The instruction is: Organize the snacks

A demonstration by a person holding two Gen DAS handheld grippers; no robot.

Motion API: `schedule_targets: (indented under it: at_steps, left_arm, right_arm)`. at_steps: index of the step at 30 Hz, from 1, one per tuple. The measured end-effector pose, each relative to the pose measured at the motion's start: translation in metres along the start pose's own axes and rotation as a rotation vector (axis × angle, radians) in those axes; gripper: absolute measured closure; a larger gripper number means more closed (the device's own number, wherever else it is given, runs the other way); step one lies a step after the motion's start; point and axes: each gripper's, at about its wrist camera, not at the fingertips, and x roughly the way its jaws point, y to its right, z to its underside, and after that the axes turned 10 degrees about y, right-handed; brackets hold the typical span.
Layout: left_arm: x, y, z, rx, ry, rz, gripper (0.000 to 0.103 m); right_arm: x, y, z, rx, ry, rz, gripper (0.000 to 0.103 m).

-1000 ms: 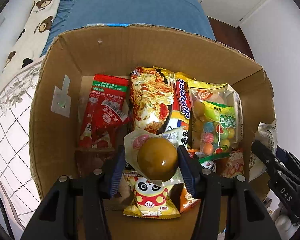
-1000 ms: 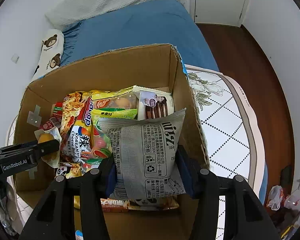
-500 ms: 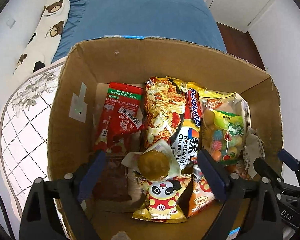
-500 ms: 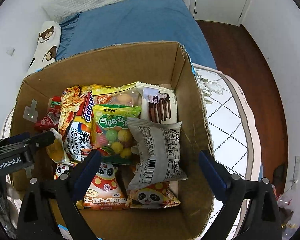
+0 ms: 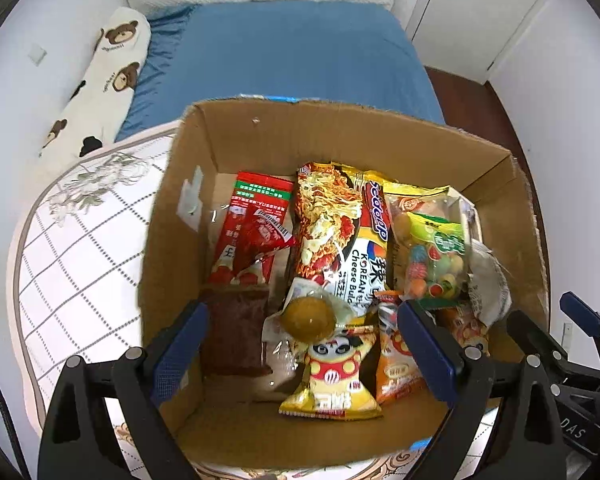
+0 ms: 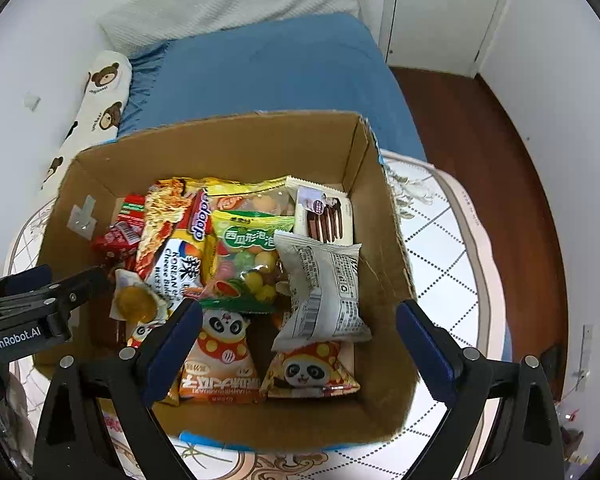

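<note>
In the cardboard box [image 5: 256, 144], left to right: red packet [image 5: 256, 224], noodle bag [image 5: 332, 232], candy bag [image 5: 432, 244], grey packet [image 6: 324, 284]. Left gripper [image 5: 300, 344] spread above the wrapped egg [image 5: 308, 318], right gripper [image 6: 300, 340] spread above the grey packet, both empty

Snack pkts in box [image 6: 384, 280], box on quilt [image 6: 440, 264], prob. atop bed [image 6: 268, 68] behind.

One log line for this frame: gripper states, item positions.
left hand-held gripper: open, empty | right hand-held gripper: open, empty | wrapped egg, grey packet: in cardboard box
</note>
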Motion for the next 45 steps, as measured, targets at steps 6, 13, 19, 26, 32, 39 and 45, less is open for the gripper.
schedule_targets:
  at_steps: [6,13,19,26,32,39,45]
  left_arm:
    - [-0.041,-0.002,0.022,-0.016,0.077,0.011,0.006]
    - [-0.097,-0.004,0.052,-0.025,0.172,0.016,0.006]
    - [-0.149,0.001,0.082,-0.003,0.293,-0.031,0.006]
    - [-0.200,0.001,0.126,-0.007,0.382,-0.039,0.006]
    - [-0.230,0.004,0.160,0.016,0.421,-0.061,0.006]
    - [-0.260,0.008,0.191,0.059,0.469,-0.094,0.006]
    - [-0.279,0.007,0.215,0.061,0.493,-0.083,0.006]
  right_arm:
    - [-0.039,-0.002,0.014,-0.006,0.064,-0.010,0.004]
    - [-0.095,-0.001,0.039,-0.012,0.142,-0.024,0.003]
    - [-0.144,-0.003,0.065,-0.031,0.218,-0.025,0.003]
    - [-0.201,-0.001,0.098,-0.043,0.299,-0.037,0.002]
    - [-0.245,0.000,0.133,-0.050,0.361,-0.036,0.000]
    - [-0.289,-0.001,0.165,-0.050,0.411,-0.040,0.000]
    - [-0.319,-0.002,0.184,-0.054,0.454,-0.033,0.000]
